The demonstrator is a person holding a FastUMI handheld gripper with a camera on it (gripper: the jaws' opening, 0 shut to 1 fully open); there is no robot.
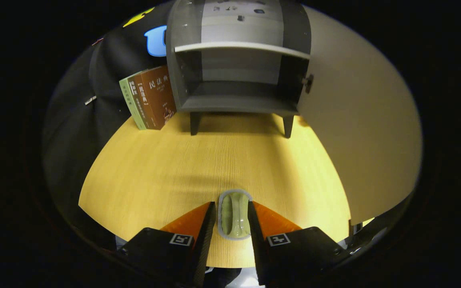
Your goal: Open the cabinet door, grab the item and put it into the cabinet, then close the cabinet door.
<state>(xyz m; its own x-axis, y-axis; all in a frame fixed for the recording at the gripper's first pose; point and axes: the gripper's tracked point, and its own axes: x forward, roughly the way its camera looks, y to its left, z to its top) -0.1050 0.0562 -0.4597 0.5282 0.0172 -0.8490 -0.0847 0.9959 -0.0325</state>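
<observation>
1. Fingers (232, 218) are pinching a small pale green item (235, 215), one on each long side; it sits between the tips, above the worktop (166, 168).
2. The item looks like a small ceramic dish or rest with a grey rim. I can't tell which.
3. Handling guess: light, stiff, glazed, so slippery and chippable. The side grip across its narrow width looks right; keep it firm, set it down gently.
4. Cabinet (238, 60) stands beyond the fingers, door (358, 120) swung open, lower shelf (238, 94) free.
5. Books (148, 98) lean beside the cabinet; spine lettering is too small to read reliably.
</observation>
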